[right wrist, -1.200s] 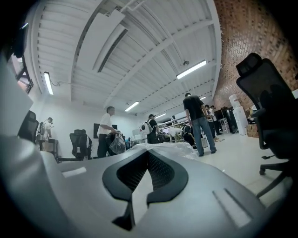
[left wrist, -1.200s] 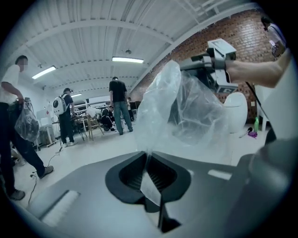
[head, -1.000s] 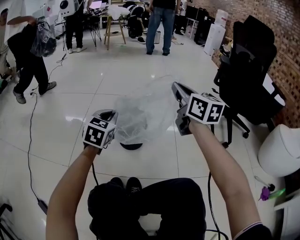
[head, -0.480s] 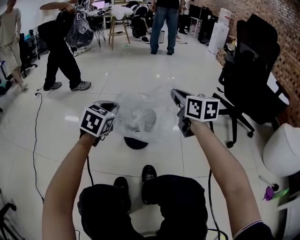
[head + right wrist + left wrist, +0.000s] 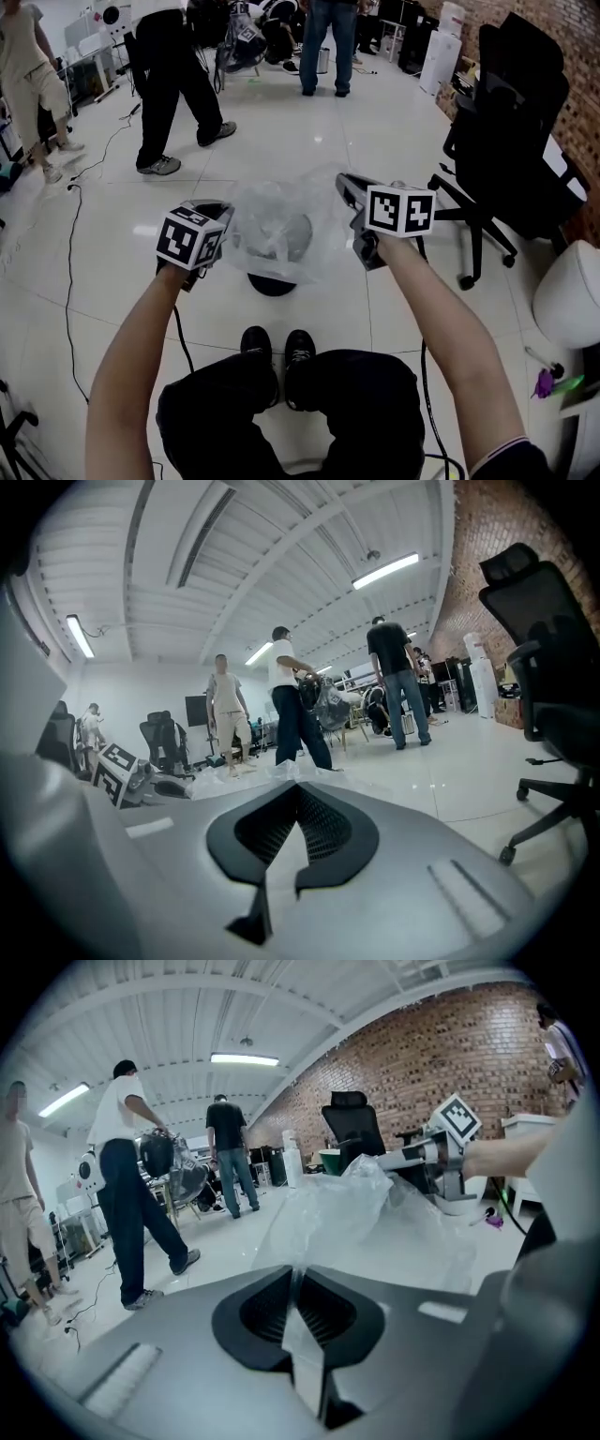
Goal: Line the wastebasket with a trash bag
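Both hand-held grippers pinch the trash bag stretched between them.

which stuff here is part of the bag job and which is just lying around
Job: trash bag, gripped by left gripper and right gripper; wastebasket below it.
Lying about: office chair; floor cable.

The head camera looks steeply down onto the trash bag. Riding close behind the jaws, the left gripper camera faces 1 o'clock and the right gripper camera 11 o'clock. All three share the bag.
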Motion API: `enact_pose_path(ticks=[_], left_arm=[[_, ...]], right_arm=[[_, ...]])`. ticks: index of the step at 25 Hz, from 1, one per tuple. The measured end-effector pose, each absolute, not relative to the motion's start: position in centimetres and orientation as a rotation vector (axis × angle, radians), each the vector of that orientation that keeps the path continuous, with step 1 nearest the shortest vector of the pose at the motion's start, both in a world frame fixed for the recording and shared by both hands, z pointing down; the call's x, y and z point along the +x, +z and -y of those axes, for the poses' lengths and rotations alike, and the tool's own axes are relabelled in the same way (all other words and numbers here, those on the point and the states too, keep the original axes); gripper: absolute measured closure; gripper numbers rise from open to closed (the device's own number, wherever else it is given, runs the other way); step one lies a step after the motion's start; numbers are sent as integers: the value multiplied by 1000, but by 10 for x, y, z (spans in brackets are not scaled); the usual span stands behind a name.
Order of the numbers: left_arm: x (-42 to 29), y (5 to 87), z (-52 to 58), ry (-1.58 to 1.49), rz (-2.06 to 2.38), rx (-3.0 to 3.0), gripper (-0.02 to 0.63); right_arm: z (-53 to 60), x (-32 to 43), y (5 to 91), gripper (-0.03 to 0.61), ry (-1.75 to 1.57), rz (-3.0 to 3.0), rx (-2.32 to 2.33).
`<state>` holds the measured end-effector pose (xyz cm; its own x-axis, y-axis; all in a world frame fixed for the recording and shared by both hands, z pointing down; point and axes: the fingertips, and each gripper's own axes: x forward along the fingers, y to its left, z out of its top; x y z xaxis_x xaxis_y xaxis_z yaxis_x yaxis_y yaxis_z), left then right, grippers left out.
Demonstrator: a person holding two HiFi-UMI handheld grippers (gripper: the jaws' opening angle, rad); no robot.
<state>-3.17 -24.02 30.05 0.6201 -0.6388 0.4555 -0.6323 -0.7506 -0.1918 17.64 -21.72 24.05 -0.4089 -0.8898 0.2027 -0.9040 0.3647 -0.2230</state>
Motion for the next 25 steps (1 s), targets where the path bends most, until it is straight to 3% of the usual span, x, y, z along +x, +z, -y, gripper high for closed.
enact_pose_path(ticks=[25], left_arm=[[-37,315,330,-758,-1297,-2840,601]], right_arm=[[326,191,255,577,530,2616,1544]])
